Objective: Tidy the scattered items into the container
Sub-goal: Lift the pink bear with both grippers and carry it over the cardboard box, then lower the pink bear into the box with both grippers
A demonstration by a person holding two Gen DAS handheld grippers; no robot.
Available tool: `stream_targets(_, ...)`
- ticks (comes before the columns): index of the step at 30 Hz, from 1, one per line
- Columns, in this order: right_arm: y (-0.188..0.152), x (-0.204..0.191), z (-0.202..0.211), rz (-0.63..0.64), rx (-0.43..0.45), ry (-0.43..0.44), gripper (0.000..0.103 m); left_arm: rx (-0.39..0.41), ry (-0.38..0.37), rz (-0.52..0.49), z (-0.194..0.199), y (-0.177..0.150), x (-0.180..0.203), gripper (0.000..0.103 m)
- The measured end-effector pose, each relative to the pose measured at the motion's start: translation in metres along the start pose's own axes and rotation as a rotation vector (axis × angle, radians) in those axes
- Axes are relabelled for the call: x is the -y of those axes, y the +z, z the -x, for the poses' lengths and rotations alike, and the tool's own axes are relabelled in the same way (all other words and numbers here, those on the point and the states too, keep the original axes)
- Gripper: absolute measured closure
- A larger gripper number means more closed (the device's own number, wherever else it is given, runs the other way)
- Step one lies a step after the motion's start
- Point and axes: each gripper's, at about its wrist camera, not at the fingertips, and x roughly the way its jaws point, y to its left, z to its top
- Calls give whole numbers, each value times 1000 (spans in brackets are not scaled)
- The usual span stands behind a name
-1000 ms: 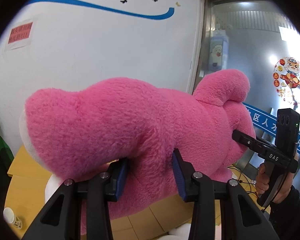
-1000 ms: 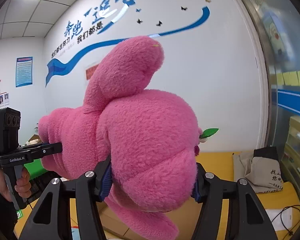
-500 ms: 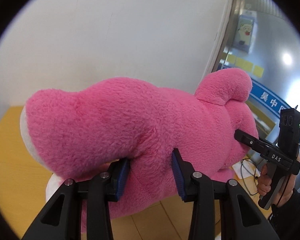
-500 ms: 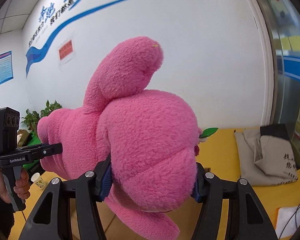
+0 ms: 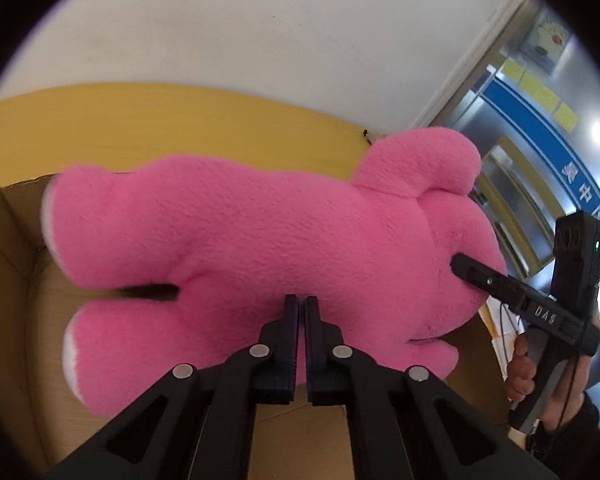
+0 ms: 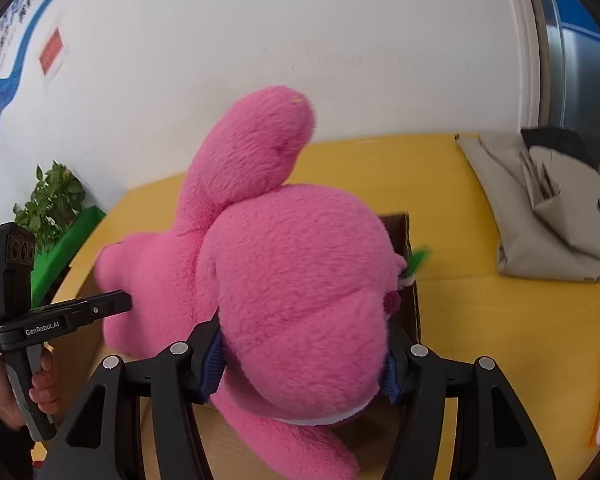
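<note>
The large pink plush toy hangs over the open brown cardboard box on the yellow desk; the left tongs are shut and empty beside it, the right tongs clamp its head, so next they should lower and let go.

A white wall rises beyond the yellow table. A plant stands far left, glass doors right.

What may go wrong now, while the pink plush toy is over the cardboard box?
1. The left hand-held gripper is shut, apparently with no plush between its fingers, so only the right hand-held gripper, clamped on the head, seems to carry the pink plush toy. It may sag or slip.
2. The toy looks almost as long as the cardboard box, so a limb may catch on the rim.
</note>
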Motion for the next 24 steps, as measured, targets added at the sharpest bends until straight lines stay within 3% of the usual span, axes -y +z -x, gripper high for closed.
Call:
stream_targets(2, -1, 3, -2, -31, -19, -1, 37, 1, 34, -26, -1, -3, 8, 101)
stream_targets(6, -5, 6, 0, -69, -81, -16, 37, -5, -10, 38, 5, -9, -4, 101)
stream_targets(12, -5, 1, 5, -99, -161, -23, 37, 40, 10, 75, 20, -4, -32, 98)
stream_targets(13, -5, 0, 7, -98, -165, -12, 37, 46, 30, 87, 22, -1, -38, 92)
stream_targets(15, -6, 5, 4, -104, -188, 7, 37, 43, 95, 102, 20, 0, -45, 67)
stream_targets(16, -7, 11, -1, -113, -207, 10, 35, 37, 114, 110, 17, -1, -50, 48)
stream_targets(17, -8, 17, -8, -125, -223, 10, 33, 29, 104, 121, 13, -3, -55, 45)
stream_targets(18, -9, 23, -13, -138, -228, 12, 25, 22, 89, 128, 10, -5, -58, 45)
stream_targets(21, -8, 24, -12, -131, -182, 32, 9, 26, 92, 103, 4, -4, -53, 40)
stream_targets(24, -14, 12, -15, -66, -155, 15, 2, -2, 80, 73, -3, 2, -44, 40)
